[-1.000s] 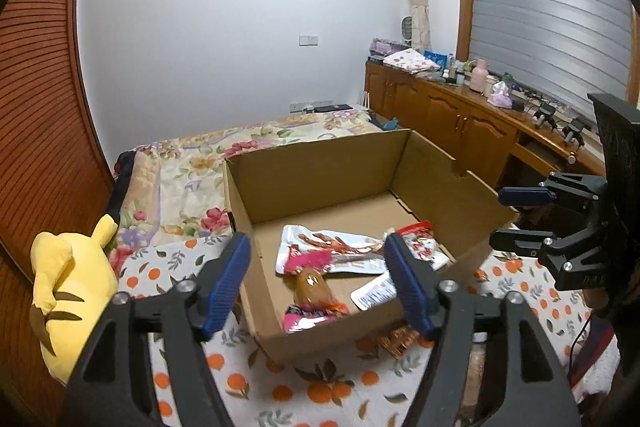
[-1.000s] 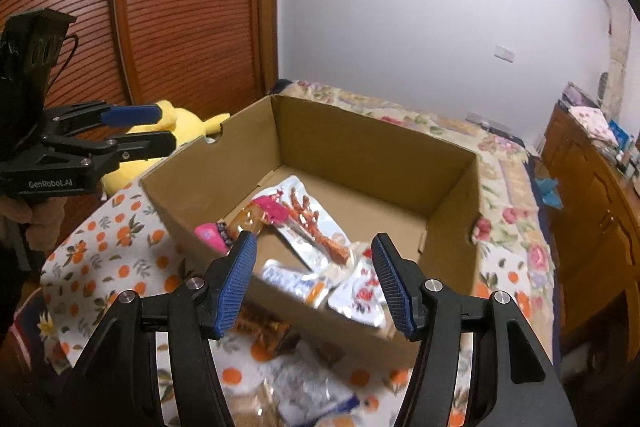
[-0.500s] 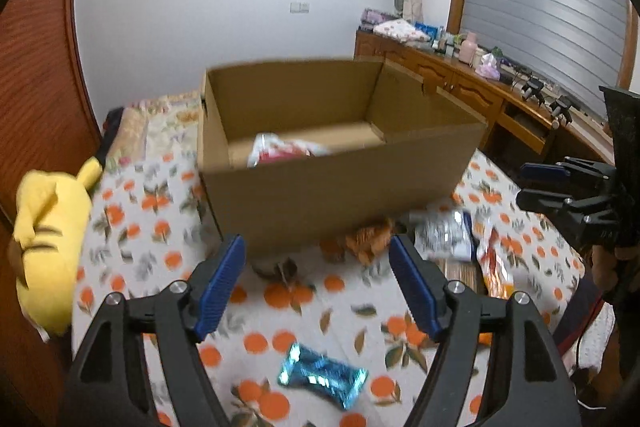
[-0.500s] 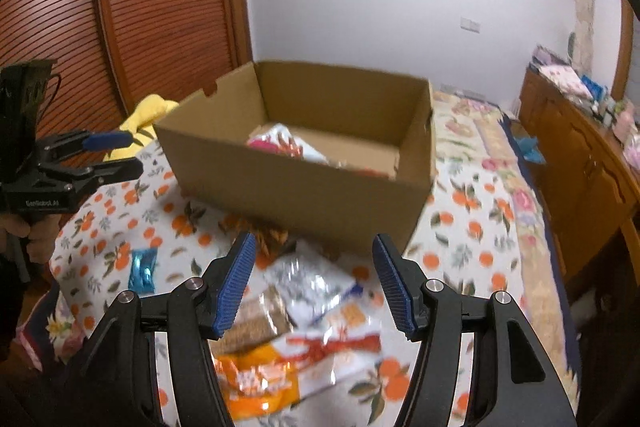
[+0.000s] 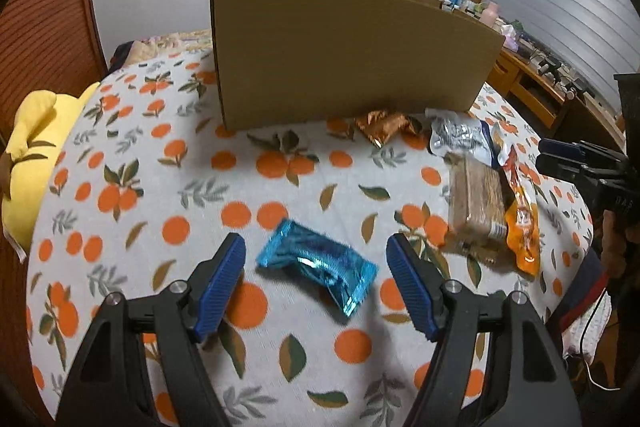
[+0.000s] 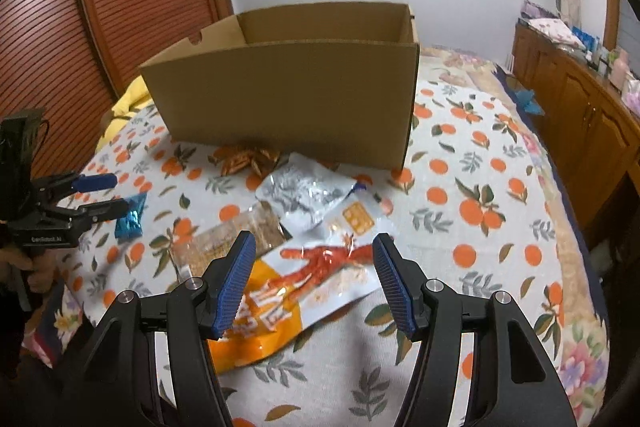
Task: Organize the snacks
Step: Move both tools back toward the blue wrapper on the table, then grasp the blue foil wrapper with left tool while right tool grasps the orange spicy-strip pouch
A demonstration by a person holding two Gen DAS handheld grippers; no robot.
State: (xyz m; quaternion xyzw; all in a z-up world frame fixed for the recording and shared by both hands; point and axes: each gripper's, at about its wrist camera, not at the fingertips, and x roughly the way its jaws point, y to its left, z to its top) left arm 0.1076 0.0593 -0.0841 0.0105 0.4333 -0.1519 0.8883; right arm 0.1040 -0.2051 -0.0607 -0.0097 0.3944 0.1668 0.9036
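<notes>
A shiny blue snack packet (image 5: 318, 263) lies on the orange-print cloth (image 5: 168, 187), between the blue pads of my left gripper (image 5: 316, 287), which stands open just above it. My right gripper (image 6: 314, 283) is open over an orange-and-white packet with a red claw picture (image 6: 304, 279). Beside that lie a brown cracker pack (image 6: 236, 235), a silver pouch (image 6: 304, 195) and a copper-foil packet (image 6: 250, 159). The cardboard box (image 6: 288, 95) stands behind them, its inside hidden from both views. The left gripper (image 6: 100, 195) also shows at the left of the right wrist view.
A yellow plush toy (image 5: 28, 163) lies at the cloth's left edge. A slatted wooden door (image 6: 80, 27) rises behind it. Wooden cabinets (image 6: 580, 115) with clutter on top line the right wall. The bed continues behind the box.
Both grippers have come down and back from over the box to the loose packets in front of it. The box's inside has dropped out of sight. The jaws keep the same width.
</notes>
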